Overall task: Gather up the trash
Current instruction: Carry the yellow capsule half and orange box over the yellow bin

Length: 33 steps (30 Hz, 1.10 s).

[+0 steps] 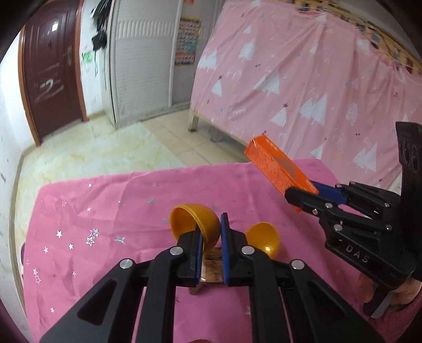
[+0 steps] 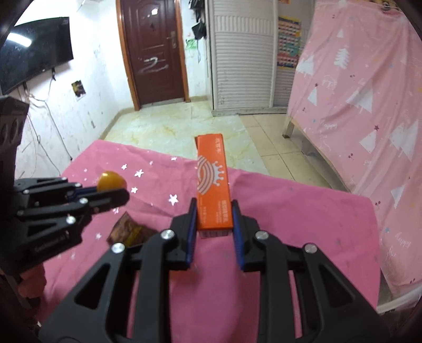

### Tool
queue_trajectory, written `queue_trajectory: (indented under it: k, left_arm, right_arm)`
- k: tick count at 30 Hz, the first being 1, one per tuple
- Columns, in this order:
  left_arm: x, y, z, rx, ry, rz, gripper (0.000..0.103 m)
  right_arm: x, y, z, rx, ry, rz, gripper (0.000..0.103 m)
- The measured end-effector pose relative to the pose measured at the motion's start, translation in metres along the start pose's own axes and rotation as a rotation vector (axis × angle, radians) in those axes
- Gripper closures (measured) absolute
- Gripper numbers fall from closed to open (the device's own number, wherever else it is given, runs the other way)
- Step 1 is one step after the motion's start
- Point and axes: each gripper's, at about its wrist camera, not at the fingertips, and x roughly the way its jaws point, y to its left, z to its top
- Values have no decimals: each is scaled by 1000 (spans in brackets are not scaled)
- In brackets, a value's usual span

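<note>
Nearest me, my left gripper (image 1: 211, 237) is clenched on a yellow half shell (image 1: 193, 224) above the tabletop (image 1: 105, 224); a brown wrapper (image 2: 130, 232) and a second half shell (image 1: 263, 238) lie loose just beyond. Farther out, my right gripper (image 2: 214, 227) grasps an orange box (image 2: 213, 184), raised toward the far edge. I see no bin, so I judge collecting is only partway.

I saw both fisheye views lit softly and evenly, fairly bright, with shadows faint on the pink tablecloth (image 1: 105, 211). Glare bounced off the dark door (image 1: 54, 25) at eleven o'clock in my left view, and the wall screen (image 2: 34, 50) at ten o'clock on the right caught a white reflection. Edges curved hard into black vignette corners. Everything looked slightly soft; the far wall and the orange box (image 1: 277, 168) smeared with motion blur.
</note>
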Motion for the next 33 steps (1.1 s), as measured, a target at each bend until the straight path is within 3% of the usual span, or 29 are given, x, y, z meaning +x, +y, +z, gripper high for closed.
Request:
queue_trajectory:
  k: [15,33]
  left_arm:
    - [-40,-74,-22,81,-24,19,98]
    - [-62,-182,-35,240,-62,-60,97]
  right_arm:
    - [-78,-50,-52,125,-82,-52,80]
    - [-141,-125,-123,279,-136,-158,80]
